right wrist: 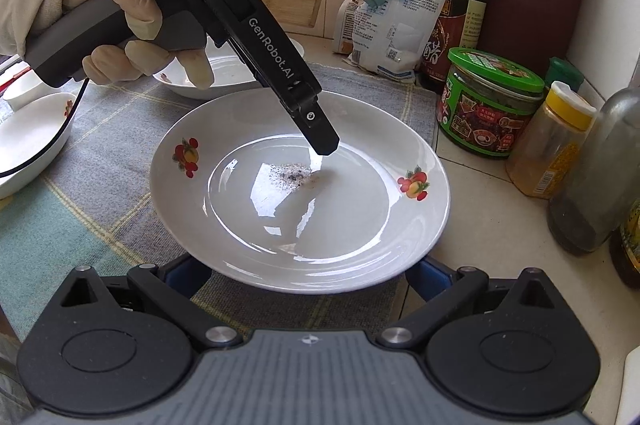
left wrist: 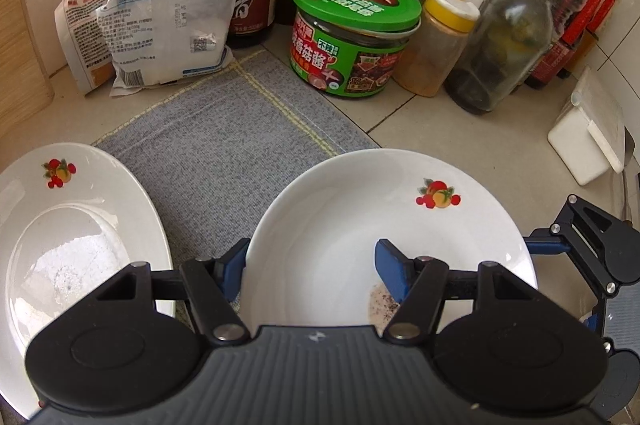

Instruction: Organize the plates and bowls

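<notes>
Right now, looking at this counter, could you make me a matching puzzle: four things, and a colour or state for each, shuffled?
Things:
1. plate
2. jar
3. shaker
4. bag

Traits:
A. yellow cap
B. clipped shut
C. dark specks inside
D. green lid

Pairs: 1-C, 2-D, 3-A, 4-B

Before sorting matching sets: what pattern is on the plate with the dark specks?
White plate with small red-and-orange fruit motifs on its rim; clearest in the right wrist view.
</notes>
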{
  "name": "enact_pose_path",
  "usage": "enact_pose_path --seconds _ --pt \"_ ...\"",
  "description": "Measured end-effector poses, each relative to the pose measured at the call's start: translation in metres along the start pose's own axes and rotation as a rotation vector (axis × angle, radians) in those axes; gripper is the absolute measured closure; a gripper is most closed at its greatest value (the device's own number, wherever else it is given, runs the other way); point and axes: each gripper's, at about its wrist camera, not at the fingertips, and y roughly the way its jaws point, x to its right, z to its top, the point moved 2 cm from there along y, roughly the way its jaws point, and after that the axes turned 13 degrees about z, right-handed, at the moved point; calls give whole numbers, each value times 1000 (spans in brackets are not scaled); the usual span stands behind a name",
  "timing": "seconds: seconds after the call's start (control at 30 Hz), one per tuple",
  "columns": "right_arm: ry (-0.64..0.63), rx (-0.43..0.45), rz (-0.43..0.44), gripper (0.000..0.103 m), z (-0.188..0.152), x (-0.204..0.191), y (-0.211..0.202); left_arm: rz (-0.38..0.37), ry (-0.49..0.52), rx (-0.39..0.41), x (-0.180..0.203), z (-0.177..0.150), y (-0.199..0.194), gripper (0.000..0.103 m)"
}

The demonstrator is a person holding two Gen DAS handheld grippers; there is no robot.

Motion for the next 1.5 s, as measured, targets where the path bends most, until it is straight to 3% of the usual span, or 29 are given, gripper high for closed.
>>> enact_pose_path --seconds 0.53,0.77,1.1,1.2,1.5 --pt "-18 -9 -17 0 -1 0 2 16 8 8 2 4 3 38" --pt "7 -20 -18 0 -3 -2 3 34 15 36 1 2 -7 31" --pt "101 -1 -58 0 -9 -4 -12 32 39 105 6 -10 -45 25" --pt "130 15 -73 0 -10 -9 -20 64 68 149 11 -16 -60 23" --pt "182 82 -111 0 -8 -27 -41 54 80 244 26 -58 -108 16"
